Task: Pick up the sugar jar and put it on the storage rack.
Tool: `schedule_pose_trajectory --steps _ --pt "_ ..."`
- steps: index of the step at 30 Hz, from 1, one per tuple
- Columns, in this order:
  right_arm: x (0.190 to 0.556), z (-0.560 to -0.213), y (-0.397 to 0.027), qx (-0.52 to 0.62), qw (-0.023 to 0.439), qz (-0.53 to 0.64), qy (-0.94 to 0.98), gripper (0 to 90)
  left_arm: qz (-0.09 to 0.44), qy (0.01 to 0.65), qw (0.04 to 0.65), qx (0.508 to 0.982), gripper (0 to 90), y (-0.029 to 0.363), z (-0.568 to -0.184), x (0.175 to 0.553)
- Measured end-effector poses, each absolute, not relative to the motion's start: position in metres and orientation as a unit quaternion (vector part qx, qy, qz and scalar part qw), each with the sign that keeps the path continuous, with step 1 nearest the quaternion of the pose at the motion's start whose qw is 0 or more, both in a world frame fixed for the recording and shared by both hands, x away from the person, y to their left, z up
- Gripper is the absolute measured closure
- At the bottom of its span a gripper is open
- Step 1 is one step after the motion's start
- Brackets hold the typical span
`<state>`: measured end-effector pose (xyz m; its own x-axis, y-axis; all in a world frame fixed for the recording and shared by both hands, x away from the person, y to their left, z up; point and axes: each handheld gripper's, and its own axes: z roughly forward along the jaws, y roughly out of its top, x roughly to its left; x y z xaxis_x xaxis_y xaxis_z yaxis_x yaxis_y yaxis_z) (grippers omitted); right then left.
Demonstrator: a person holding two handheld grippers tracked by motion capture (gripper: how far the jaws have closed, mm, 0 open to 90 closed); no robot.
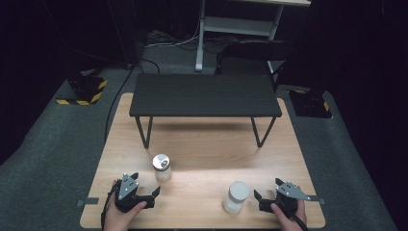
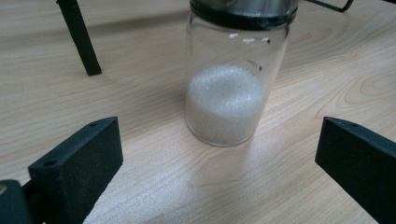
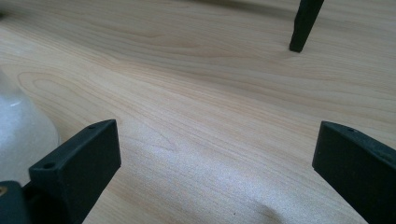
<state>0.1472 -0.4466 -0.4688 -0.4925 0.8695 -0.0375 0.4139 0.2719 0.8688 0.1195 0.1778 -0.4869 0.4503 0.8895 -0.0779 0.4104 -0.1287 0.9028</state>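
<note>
A glass jar with a metal lid point(image 1: 161, 167), part filled with white granules, stands on the wooden table point(image 1: 207, 144). In the left gripper view this jar point(image 2: 226, 93) rises just beyond the jaws. My left gripper point(image 1: 145, 184) point(image 2: 219, 135) is open and points at it without touching. A second jar with a white lid point(image 1: 236, 196) stands near the front edge. My right gripper point(image 1: 267, 188) point(image 3: 217, 140) is open just to its right, over bare wood. The white jar's side point(image 3: 18, 135) shows at the left edge of the right gripper view.
A low black bench point(image 1: 204, 95) on thin legs spans the back half of the table. One leg point(image 2: 81, 37) stands left of the metal-lid jar, another leg point(image 3: 303, 23) lies ahead of the right gripper. Grey carpet surrounds the table.
</note>
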Motion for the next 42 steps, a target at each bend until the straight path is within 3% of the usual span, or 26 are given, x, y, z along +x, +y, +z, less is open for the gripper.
schedule_pose_trajectory --steps 40,42 --pt "0.146 -0.47 -0.45 0.424 0.266 0.434 0.748 0.7 0.262 0.449 0.508 0.686 0.3 0.155 -0.494 0.153" --pt "0.147 -0.47 -0.45 0.424 0.265 0.434 0.749 0.8 0.262 0.455 0.512 0.68 3.9 0.151 -0.496 0.156"
